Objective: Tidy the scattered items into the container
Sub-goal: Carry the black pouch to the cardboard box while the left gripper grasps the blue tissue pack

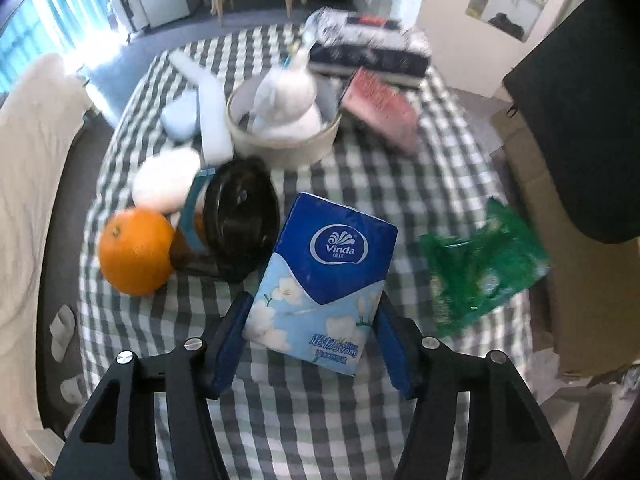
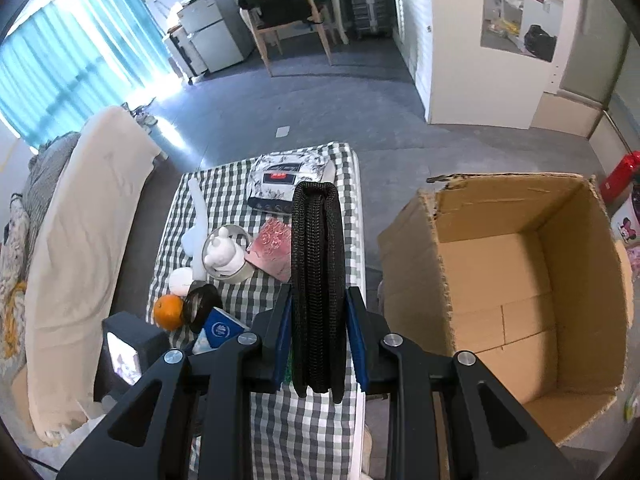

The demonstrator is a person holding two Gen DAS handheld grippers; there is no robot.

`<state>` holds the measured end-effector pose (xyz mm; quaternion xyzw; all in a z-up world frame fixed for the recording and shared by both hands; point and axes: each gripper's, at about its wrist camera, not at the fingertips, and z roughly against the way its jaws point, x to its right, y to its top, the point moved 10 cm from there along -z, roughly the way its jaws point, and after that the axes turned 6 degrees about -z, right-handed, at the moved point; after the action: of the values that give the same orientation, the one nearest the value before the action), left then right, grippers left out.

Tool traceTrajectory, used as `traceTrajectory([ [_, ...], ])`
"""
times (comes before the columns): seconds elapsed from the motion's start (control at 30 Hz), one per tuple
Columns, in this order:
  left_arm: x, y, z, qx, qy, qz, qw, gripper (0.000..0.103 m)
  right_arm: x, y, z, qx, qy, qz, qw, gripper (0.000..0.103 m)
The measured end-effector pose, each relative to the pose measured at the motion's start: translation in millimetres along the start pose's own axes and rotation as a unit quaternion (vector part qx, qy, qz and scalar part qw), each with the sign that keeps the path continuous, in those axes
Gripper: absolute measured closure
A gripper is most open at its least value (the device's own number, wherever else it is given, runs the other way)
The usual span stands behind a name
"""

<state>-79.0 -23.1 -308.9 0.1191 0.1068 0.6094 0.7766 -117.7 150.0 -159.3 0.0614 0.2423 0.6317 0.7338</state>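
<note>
My left gripper point(image 1: 314, 316) is shut on a blue Vinda tissue pack point(image 1: 328, 268), held just above the checked table point(image 1: 340, 420). It also shows in the right wrist view point(image 2: 222, 328). My right gripper point(image 2: 318, 312) is shut on a black folded mesh pouch point(image 2: 318, 280), held high above the table's right edge. The open cardboard box point(image 2: 516, 280) stands on the floor right of the table. On the table lie an orange point(image 1: 134, 250), a dark jar point(image 1: 236, 216) on its side, a green packet point(image 1: 480, 268) and a pink booklet point(image 1: 380, 106).
A round tin point(image 1: 280, 136) holds a white plush. White items point(image 1: 208, 100) lie beside it, and a patterned folded bundle point(image 1: 368, 48) sits at the far end. A cream sofa point(image 2: 80, 240) runs along the left. A chair point(image 2: 292, 20) stands beyond.
</note>
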Motion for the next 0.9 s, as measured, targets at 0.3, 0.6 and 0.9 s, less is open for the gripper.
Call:
traceTrajectory([
  [0.3, 32.2, 24.3, 64.3, 0.029, -0.018, -0.035, 0.9988, 0.043, 33.3, 7.5, 59.5, 0.041, -0.016, -0.035, 0.998, 0.078],
  [0.6, 159.2, 68.3, 118.9, 0.066, -0.100, -0.110, 0.9867, 0.043, 135.2, -9.5, 105.2, 0.051, -0.087, -0.093, 0.991, 0.078],
  [0.9, 256.4, 82.1, 94.1, 0.055, -0.107, -0.161, 0.9795, 0.043, 217.3, -55.0, 62.1, 0.008, -0.118, -0.144, 0.982, 0.078],
])
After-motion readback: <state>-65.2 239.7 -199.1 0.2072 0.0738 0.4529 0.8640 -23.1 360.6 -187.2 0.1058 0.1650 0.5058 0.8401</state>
